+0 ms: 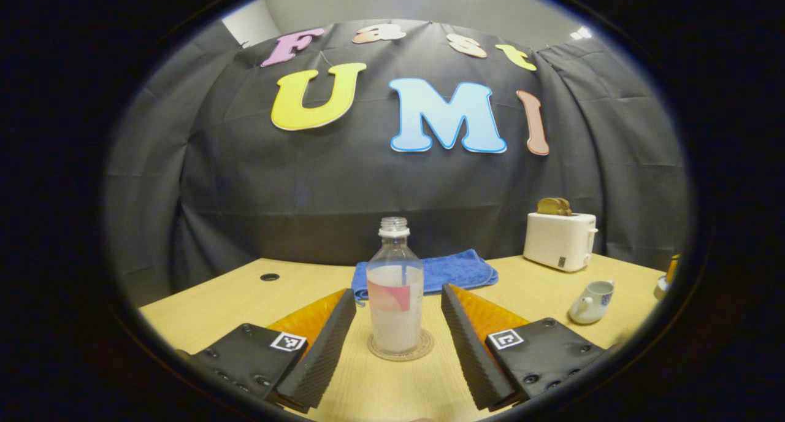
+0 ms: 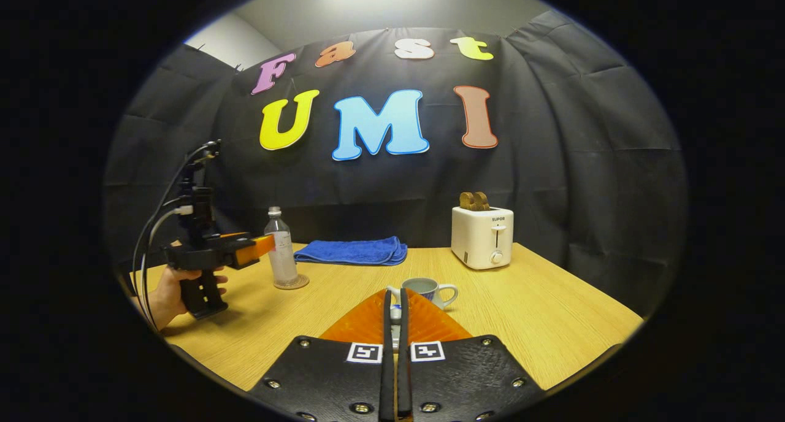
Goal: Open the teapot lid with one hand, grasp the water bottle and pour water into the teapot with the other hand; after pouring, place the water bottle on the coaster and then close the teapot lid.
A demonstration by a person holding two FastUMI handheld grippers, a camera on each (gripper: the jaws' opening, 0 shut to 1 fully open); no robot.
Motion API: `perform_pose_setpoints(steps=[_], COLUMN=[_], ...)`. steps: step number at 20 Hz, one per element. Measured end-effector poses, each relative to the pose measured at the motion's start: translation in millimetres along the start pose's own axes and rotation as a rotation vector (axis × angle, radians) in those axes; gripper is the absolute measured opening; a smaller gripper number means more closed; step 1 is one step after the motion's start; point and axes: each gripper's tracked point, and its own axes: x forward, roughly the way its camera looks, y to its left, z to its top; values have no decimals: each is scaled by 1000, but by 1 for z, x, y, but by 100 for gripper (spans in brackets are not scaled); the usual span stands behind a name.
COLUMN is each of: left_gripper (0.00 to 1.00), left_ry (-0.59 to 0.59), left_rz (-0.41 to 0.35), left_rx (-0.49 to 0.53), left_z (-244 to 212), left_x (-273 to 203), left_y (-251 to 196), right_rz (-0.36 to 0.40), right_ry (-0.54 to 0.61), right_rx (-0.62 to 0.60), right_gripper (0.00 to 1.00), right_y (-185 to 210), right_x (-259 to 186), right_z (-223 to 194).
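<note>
Your left claw (image 1: 397, 342) is standing open with the upright water bottle (image 1: 395, 287) on its coaster (image 1: 400, 348) between the fingers, untouched; right of the bottle, your right claw (image 2: 395, 314) is pinching something small I can't identify, in front of the lidless teapot (image 2: 426, 290)

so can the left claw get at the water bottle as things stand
Probably yes: the left claw is open, one finger each side of the water bottle on its coaster, with gaps both sides and nothing between.

Clear water bottle (image 1: 395, 287) with pink label, blue towel (image 1: 443, 271), white toaster (image 1: 559, 240), pale wood-grain table (image 1: 233, 302)
</note>
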Motion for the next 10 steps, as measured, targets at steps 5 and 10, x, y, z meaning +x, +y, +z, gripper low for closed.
perform_pose_setpoints(steps=[5, 10], left_gripper=[97, 97], left_ry=[-31, -54], left_rz=[-12, -30], left_rx=[-11, -59], left_z=[1, 7], left_x=[-62, -97], left_y=[-16, -28], right_rz=[-23, -55], right_ry=[-46, -10], right_rx=[3, 36], right_gripper=[2, 2], right_y=[-12, -26], right_x=[53, 114], right_z=[14, -5])
